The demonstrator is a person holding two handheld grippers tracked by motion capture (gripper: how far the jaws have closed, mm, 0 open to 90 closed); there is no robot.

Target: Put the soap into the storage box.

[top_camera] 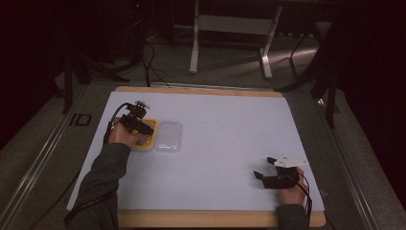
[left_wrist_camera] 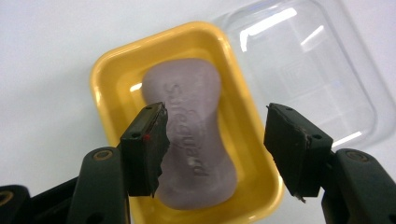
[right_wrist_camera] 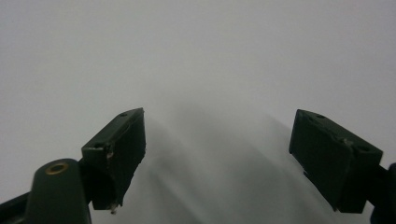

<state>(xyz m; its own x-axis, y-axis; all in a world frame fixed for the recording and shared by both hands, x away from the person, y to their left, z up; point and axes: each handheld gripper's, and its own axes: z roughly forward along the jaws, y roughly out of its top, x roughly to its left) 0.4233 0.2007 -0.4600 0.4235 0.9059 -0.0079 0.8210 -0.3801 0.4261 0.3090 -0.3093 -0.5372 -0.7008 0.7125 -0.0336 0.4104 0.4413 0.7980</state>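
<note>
A pale purple bar of soap (left_wrist_camera: 191,135) lies in a yellow soap dish (left_wrist_camera: 109,79), and the dish (top_camera: 149,143) sits at the table's left side. My left gripper (left_wrist_camera: 215,144) hovers just above the soap, jaws apart and clear of the bar. In the high view the left gripper (top_camera: 141,125) hangs over the dish. A clear plastic lid (left_wrist_camera: 308,60) lies flat beside the dish; the lid (top_camera: 169,136) is on its right. My right gripper (top_camera: 265,167) rests low at the front right with wide jaws, and the right gripper (right_wrist_camera: 217,154) has nothing between them.
A white sheet (top_camera: 225,129) covers the wooden table (top_camera: 201,219). Beyond the far edge stand the legs of a metal frame (top_camera: 194,48) and cables on a dark floor. A person's sleeve (top_camera: 103,177) comes in at the lower left.
</note>
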